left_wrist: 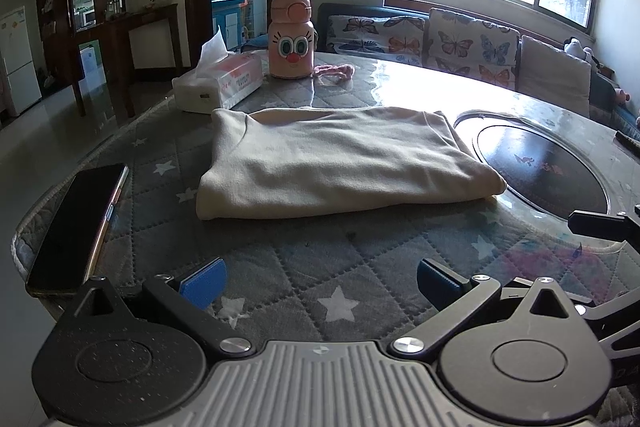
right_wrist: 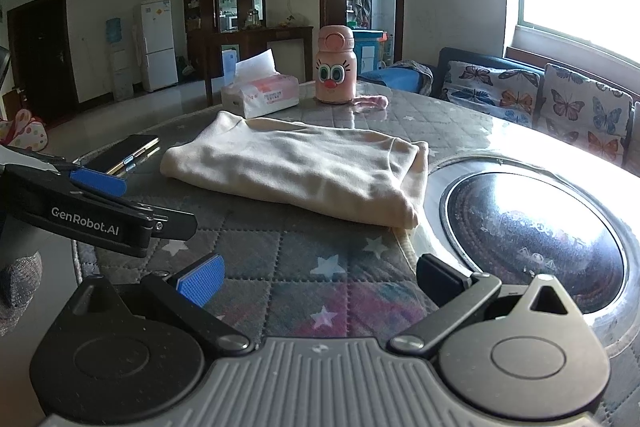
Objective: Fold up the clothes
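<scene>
- Left gripper sits closest to the lens, jaws spread wide with nothing between them, hovering over the near edge of the table and its grey star-quilted cover.
- Right gripper is the same deal: wide open, holding nothing, over the near edge just beside the dark round glass inset.
- Containers: a tissue box near the far left edge has one white tissue sticking up out of the slot. Right beside it stands a pink bottle with a cartoon face, lid shut, so can't tell what's inside.
- Folded cloth, cream-coloured, is a neat rectangle of a few layers, pretty flat with soft wrinkles, and a curved seam shows near one end.
- It lies around the middle of the table, its right corner just overlapping the rim of the inset.
- Cloth is ahead of both grippers, with a strip of bare quilt between, touching neither.
- Black phone lies flat along the left edge, apart from the cloth.
</scene>
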The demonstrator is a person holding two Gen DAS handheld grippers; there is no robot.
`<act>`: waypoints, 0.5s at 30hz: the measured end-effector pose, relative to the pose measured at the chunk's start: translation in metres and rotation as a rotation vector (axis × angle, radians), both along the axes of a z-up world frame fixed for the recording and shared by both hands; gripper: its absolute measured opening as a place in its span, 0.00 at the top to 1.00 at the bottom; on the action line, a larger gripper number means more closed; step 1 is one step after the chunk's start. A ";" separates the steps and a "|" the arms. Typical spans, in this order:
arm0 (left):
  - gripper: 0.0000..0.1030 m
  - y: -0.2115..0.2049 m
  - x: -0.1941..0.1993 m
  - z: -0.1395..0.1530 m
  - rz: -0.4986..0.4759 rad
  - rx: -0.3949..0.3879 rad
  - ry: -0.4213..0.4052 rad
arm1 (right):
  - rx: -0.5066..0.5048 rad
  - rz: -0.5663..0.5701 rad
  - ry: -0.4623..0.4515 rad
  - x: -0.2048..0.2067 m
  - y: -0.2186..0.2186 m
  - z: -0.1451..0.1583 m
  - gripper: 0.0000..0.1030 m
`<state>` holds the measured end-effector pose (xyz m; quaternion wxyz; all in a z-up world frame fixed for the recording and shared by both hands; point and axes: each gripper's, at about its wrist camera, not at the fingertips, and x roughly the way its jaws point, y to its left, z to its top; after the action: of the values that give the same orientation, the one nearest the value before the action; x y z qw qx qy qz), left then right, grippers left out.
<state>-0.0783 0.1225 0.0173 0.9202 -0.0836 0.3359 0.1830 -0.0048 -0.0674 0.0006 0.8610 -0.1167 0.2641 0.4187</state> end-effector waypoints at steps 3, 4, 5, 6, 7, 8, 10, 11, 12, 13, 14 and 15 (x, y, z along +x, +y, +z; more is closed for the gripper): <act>0.00 0.001 0.001 -0.001 0.000 -0.005 0.000 | -0.002 -0.003 0.007 0.001 0.001 -0.001 0.00; 0.00 0.001 0.002 -0.002 0.000 -0.007 0.000 | -0.002 -0.004 0.009 0.002 0.001 -0.002 0.00; 0.00 0.001 0.002 -0.003 0.000 -0.008 0.001 | -0.003 -0.004 0.011 0.002 0.002 -0.002 0.00; 0.00 0.001 0.002 -0.003 0.000 -0.008 0.003 | -0.003 -0.005 0.013 0.003 0.002 -0.003 0.00; 0.00 0.001 0.003 -0.004 0.001 -0.009 0.004 | -0.003 -0.005 0.016 0.003 0.002 -0.003 0.00; 0.00 0.002 0.003 -0.004 0.002 -0.011 0.005 | -0.004 -0.006 0.018 0.003 0.003 -0.003 0.00; 0.00 0.002 0.004 -0.005 0.003 -0.014 0.006 | -0.005 -0.007 0.022 0.004 0.003 -0.004 0.00; 0.00 0.003 0.004 -0.006 0.004 -0.015 0.006 | -0.005 -0.007 0.025 0.005 0.004 -0.005 0.00; 0.00 0.003 0.005 -0.006 0.006 -0.013 0.005 | -0.006 -0.008 0.027 0.005 0.004 -0.005 0.00; 0.00 0.003 0.005 -0.006 0.008 -0.010 0.003 | -0.006 -0.008 0.029 0.005 0.004 -0.005 0.00; 0.00 0.003 0.005 -0.006 0.008 -0.011 0.002 | -0.006 -0.007 0.030 0.005 0.005 -0.006 0.00; 0.00 0.003 0.006 -0.007 0.007 -0.012 0.003 | -0.007 -0.007 0.032 0.005 0.005 -0.006 0.00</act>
<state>-0.0726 0.1258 0.0107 0.9185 -0.0902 0.3380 0.1844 0.0006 -0.0625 -0.0057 0.8578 -0.1120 0.2794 0.4166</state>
